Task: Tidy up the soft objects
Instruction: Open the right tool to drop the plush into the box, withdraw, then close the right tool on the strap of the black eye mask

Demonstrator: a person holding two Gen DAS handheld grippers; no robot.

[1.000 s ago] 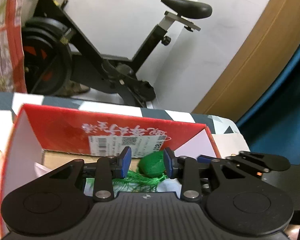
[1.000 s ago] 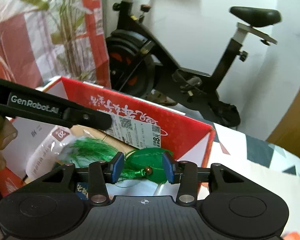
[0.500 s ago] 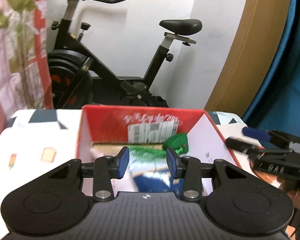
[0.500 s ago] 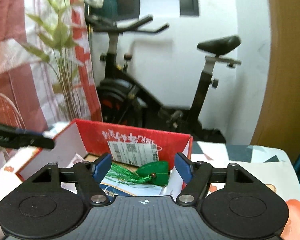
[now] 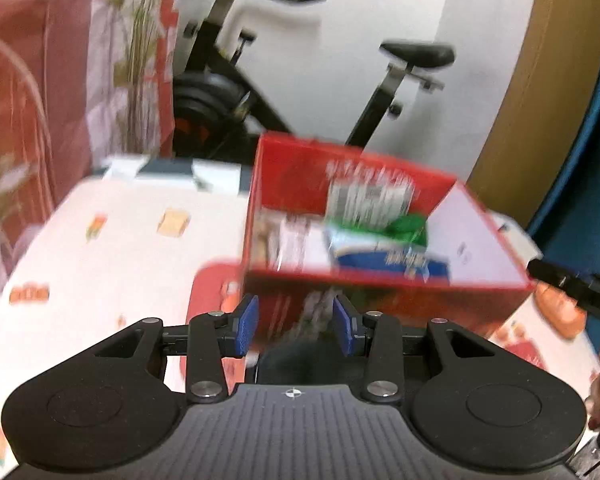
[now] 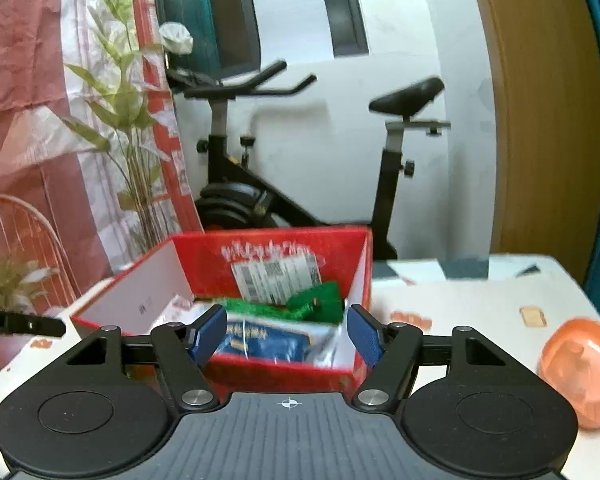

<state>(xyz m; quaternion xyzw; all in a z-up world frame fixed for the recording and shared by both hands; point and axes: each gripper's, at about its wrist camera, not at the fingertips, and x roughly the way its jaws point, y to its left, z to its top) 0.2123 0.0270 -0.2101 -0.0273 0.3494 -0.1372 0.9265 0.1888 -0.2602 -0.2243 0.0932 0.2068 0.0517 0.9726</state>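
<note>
An open red cardboard box [image 6: 268, 256] with a white shipping label on its far inner wall stands on the white patterned tablecloth [image 5: 112, 248] and serves as the landmark. Inside it, against the far wall, lies a green soft tasselled ornament [image 6: 316, 300], and in front of that a blue and white plastic packet [image 6: 260, 340].

The right gripper [image 6: 286, 334] hovers just in front of the box's near wall, its blue-padded jaws fairly wide, closing slightly, with nothing clamped between them. The left gripper [image 5: 296, 324] sits before the box's near left corner, jaws at a middling gap and empty; that view is blurred.

To the right of the box lies an orange translucent rounded object [image 6: 576, 368]. Behind the box stands a black exercise bike [image 6: 260, 184].
</note>
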